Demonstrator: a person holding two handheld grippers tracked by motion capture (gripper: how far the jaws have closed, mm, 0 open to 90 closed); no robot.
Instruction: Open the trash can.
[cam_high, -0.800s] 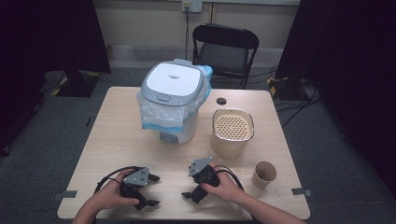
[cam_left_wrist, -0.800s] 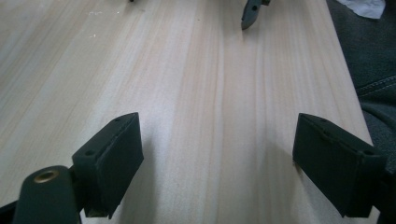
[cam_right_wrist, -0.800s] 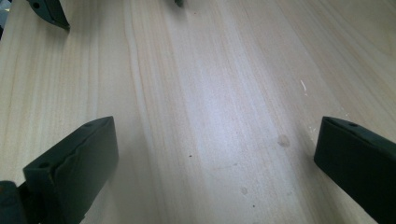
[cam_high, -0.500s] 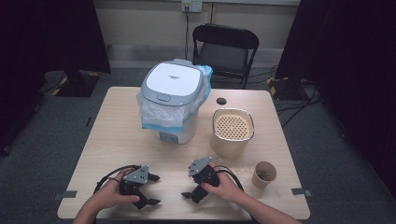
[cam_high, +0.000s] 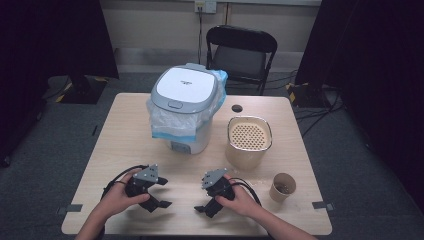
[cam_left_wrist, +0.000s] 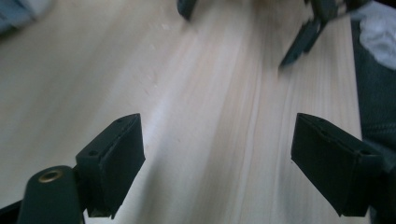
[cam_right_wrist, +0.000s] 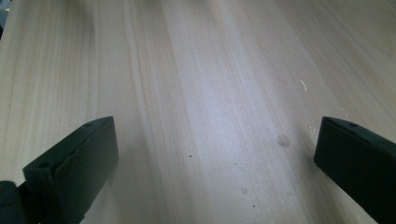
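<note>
Two hands rest on the wooden table (cam_high: 125, 135) near its front edge, each holding a black gripper. My left gripper (cam_high: 162, 193) points right with its jaws standing apart; in the left gripper view (cam_left_wrist: 219, 163) bare wood lies between them. My right gripper (cam_high: 202, 196) points left toward it, also open, with bare tabletop between its jaws in the right gripper view (cam_right_wrist: 215, 172). The right gripper's jaw tips (cam_left_wrist: 303, 37) appear blurred at the top of the left gripper view. Neither gripper holds anything.
A white lidded bin (cam_high: 185, 107) lined with a plastic bag stands mid-table. To its right is a beige container with a perforated top (cam_high: 249, 140), and a paper cup (cam_high: 282, 186) sits near the front right. A black chair (cam_high: 241, 50) stands behind the table.
</note>
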